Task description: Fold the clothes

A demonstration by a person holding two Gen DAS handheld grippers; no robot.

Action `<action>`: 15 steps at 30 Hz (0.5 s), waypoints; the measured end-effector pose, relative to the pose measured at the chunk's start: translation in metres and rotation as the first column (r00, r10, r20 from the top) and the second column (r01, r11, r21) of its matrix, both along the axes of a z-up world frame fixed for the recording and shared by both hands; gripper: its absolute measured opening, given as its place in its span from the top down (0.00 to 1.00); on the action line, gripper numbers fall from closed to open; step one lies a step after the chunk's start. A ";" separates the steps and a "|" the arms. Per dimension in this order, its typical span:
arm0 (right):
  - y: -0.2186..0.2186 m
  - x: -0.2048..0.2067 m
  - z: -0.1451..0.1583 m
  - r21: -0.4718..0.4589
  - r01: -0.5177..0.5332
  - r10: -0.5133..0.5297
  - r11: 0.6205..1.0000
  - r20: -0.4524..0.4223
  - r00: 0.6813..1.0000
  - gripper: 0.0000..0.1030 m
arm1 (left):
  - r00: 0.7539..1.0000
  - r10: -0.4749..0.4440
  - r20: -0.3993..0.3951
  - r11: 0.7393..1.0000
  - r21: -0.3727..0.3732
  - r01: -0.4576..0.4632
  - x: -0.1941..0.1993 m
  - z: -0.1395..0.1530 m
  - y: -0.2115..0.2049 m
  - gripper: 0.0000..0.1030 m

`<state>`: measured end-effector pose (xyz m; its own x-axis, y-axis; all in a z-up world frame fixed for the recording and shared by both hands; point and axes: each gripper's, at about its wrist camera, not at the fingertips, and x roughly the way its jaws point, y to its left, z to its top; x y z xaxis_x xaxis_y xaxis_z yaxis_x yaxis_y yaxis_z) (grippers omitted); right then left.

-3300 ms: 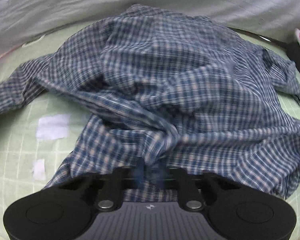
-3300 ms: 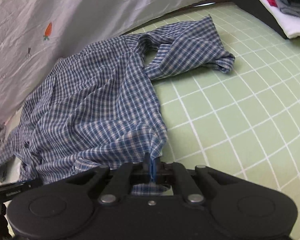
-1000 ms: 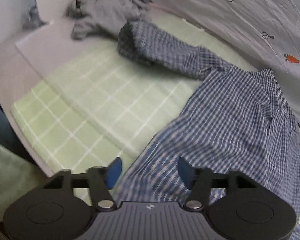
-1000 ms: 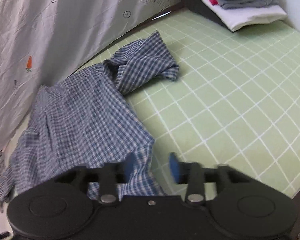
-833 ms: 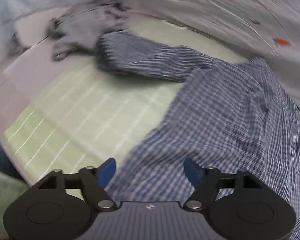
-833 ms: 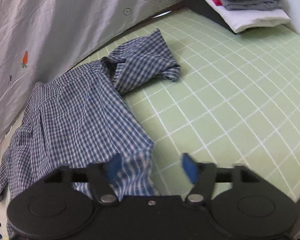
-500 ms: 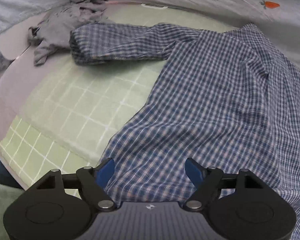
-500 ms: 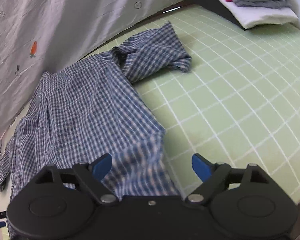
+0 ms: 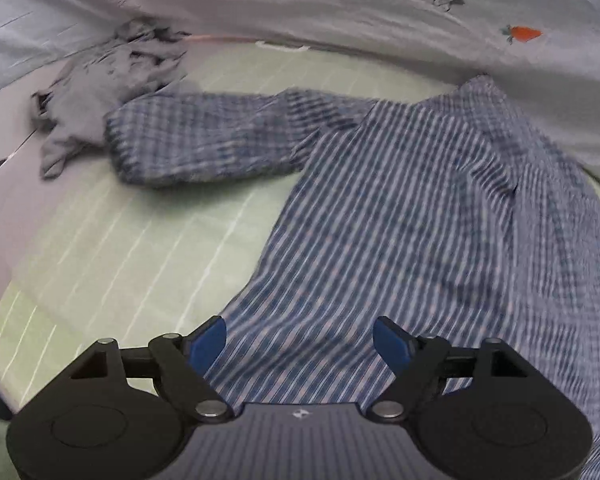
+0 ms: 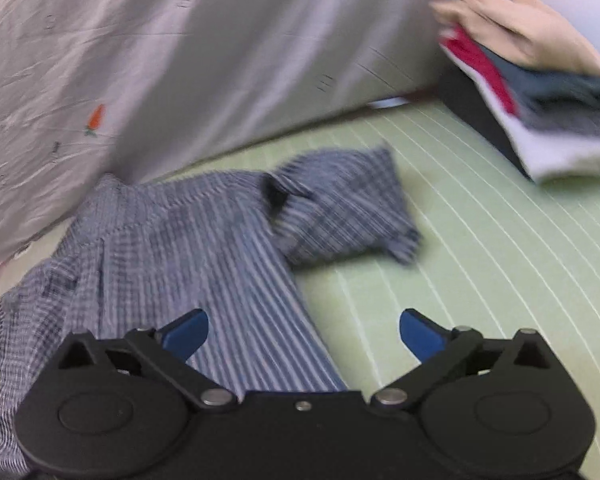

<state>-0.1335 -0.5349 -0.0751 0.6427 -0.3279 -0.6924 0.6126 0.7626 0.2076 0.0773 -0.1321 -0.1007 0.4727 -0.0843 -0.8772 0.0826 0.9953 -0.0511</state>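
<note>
A blue-and-white plaid shirt [image 9: 412, 216] lies spread on the green gridded mat [image 9: 140, 248], collar toward the back. Its left sleeve [image 9: 204, 144] stretches out to the left; in the right wrist view the shirt [image 10: 196, 256] has its other sleeve [image 10: 348, 216] bunched and folded at the right. My left gripper [image 9: 300, 344] hovers over the shirt's lower hem, its jaws opening, blue pads apart and not pressing the cloth. My right gripper [image 10: 302, 330] hangs over the shirt's right edge, its jaws opening wide, gripping nothing.
A crumpled grey garment [image 9: 100, 92] lies at the mat's back left. A white sheet with a small carrot print [image 9: 380, 8] drapes behind the mat. A stack of folded clothes [image 10: 540, 92] sits at the back right. Bare green mat [image 10: 500, 280] extends to the right.
Both grippers let go of the shirt's hem and opened wide. The left view swung right over the shirt body; the right view swung toward the bunched sleeve and the stack.
</note>
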 end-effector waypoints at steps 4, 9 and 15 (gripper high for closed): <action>-0.007 0.051 0.005 -0.019 -0.052 0.053 0.998 0.028 0.998 0.00 | 0.999 -0.033 0.031 0.999 0.002 0.033 0.033 0.006 -0.018 0.21; -0.023 0.130 0.007 -0.060 -0.084 0.084 0.995 0.007 0.996 0.00 | 0.995 -0.074 0.067 0.997 -0.008 0.075 0.085 0.012 -0.039 0.21; -0.065 0.236 -0.007 -0.014 -0.050 0.049 0.999 -0.036 0.998 0.00 | 0.987 -0.153 0.057 0.988 -0.025 0.155 0.171 -0.001 -0.076 0.14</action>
<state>0.1024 -0.6004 -0.0822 0.6337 -0.3068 -0.7101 0.5809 0.7950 0.1749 0.2478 -0.2085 -0.1022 0.4993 -0.1851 -0.8464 0.2385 0.9685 -0.0712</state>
